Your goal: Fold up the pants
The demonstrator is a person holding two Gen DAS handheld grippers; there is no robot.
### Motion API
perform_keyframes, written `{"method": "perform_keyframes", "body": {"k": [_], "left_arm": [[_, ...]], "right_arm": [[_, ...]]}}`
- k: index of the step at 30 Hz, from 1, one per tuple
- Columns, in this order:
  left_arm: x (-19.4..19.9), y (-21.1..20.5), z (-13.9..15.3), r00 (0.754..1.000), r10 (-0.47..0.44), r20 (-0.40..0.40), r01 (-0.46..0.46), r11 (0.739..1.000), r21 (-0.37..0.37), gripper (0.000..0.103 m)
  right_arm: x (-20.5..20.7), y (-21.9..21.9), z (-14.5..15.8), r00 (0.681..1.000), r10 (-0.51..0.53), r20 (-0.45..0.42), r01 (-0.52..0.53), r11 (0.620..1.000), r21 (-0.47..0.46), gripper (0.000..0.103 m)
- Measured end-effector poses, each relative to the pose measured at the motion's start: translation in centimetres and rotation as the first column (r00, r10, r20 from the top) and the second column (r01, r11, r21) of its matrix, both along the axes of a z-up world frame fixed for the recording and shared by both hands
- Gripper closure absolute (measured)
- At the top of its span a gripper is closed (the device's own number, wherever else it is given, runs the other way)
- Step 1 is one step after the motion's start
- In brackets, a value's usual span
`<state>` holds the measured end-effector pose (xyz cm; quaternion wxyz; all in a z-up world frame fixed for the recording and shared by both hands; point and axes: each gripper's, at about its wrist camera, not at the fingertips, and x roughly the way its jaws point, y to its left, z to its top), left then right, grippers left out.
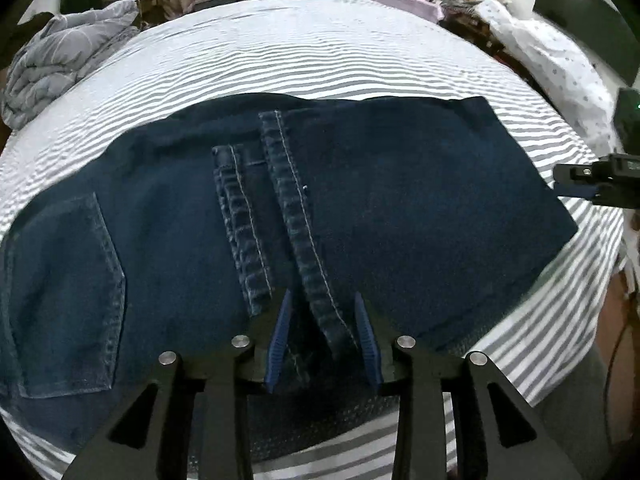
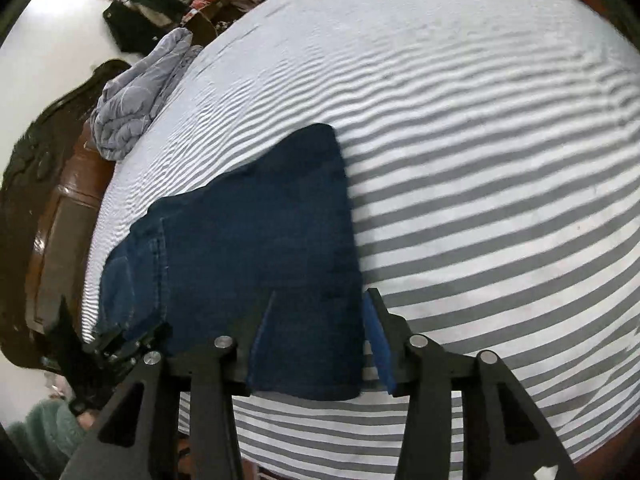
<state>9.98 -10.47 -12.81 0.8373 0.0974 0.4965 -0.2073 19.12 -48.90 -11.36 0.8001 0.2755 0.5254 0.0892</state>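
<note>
Denim pants [image 1: 360,208] look heavy and floppy; we would pinch the hems, both the left claw [image 1: 322,312] and right claw [image 2: 320,328] standing apart.

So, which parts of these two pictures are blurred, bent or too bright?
Left wrist view: the striped grey-and-white bedsheet bulges from fisheye distortion; the dark blue denim pants are sharp. Right wrist view: the sheet's far stripes smear, and the white wall glares at upper left.

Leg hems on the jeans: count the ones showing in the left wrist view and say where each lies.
2. One leg hem lies left of centre; the other hem lies beside it, running down between the left gripper's fingers. More layers may hide beneath.
</note>
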Motion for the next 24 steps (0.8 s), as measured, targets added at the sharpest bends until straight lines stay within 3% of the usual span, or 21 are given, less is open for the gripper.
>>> {"method": "perform_keyframes", "body": {"k": [3,7,12,16,24], "left_arm": [[-0.1,0.1,-0.1,1.0,0.012,-0.004,-0.012,1.0,-0.018,0.068],[0.3,-0.2,-0.6,1.0,0.026,0.0,-0.026,1.0,-0.011,0.067],[0.2,-0.1,-0.8,1.0,0.023,0.013,-0.023,1.0,-0.017,0.067],[-0.1,-0.1,-0.9,0.999,0.035,0.033,-0.035,0.999,-0.02,0.066],[-0.3,0.0,-1.0,0.998,0.044,0.051,-0.042,0.999,-0.026,0.066]], "right_arm": [[0.3,-1.1,-1.4,1.0,0.016,-0.014,-0.014,0.996,0.089,0.061],[1.2,-1.3,-2.9,0.999,0.029,-0.017,-0.027,0.994,0.104,0.061],[2.5,-1.0,-5.1,0.994,0.103,0.046,-0.112,0.955,0.274,0.061],[3.2,-1.6,-6.4,0.995,0.087,0.043,-0.096,0.939,0.331,0.074],[2.5,-1.3,-6.3,0.996,0.081,0.043,-0.09,0.945,0.313,0.076]]}}
